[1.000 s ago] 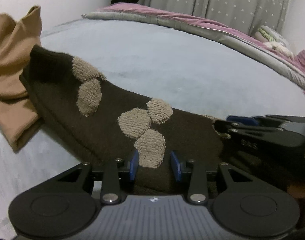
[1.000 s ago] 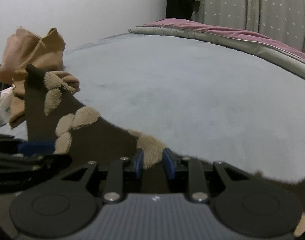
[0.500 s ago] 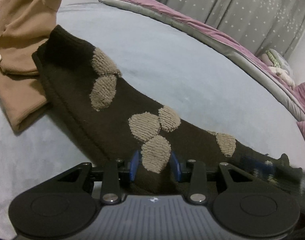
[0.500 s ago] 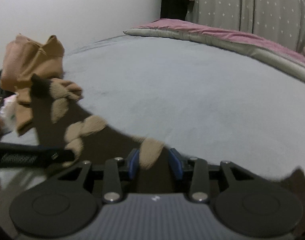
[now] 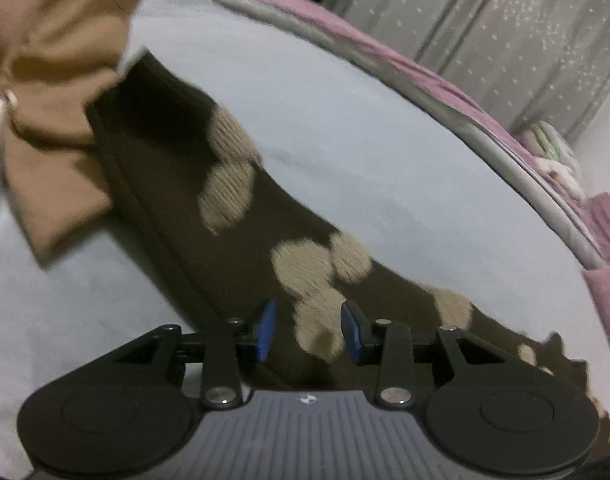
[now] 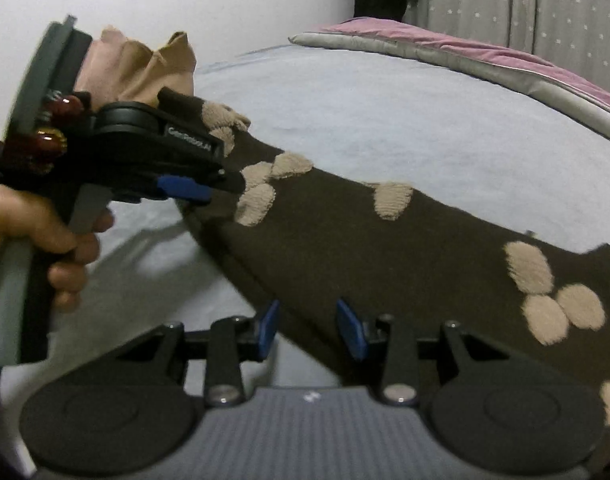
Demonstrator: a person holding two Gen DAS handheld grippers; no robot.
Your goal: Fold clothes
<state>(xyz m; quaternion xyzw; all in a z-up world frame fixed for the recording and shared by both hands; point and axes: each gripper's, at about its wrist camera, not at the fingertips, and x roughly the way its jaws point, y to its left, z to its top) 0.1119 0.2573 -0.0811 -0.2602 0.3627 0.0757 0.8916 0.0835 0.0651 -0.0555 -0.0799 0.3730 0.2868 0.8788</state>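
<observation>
A dark brown knitted garment with beige flower patches (image 5: 225, 208) lies flat across the light blue bed (image 5: 385, 168); it also shows in the right wrist view (image 6: 385, 256). My left gripper (image 5: 308, 330) is open, its blue pads on either side of the garment's near edge. In the right wrist view the left gripper (image 6: 209, 188) hovers at the garment's left part, held by a hand. My right gripper (image 6: 308, 330) is open just above the garment's near edge, holding nothing.
A crumpled tan garment (image 5: 53, 92) lies at the bed's left end, touching the brown garment's far corner; it also shows in the right wrist view (image 6: 145, 68). A pink and grey quilt (image 5: 425, 80) runs along the far side. A grey dotted curtain (image 6: 525, 8) hangs behind.
Both grippers have opened and let go of the brown garment, which now lies spread flat on the bed. The right gripper has drawn back and to the right.
</observation>
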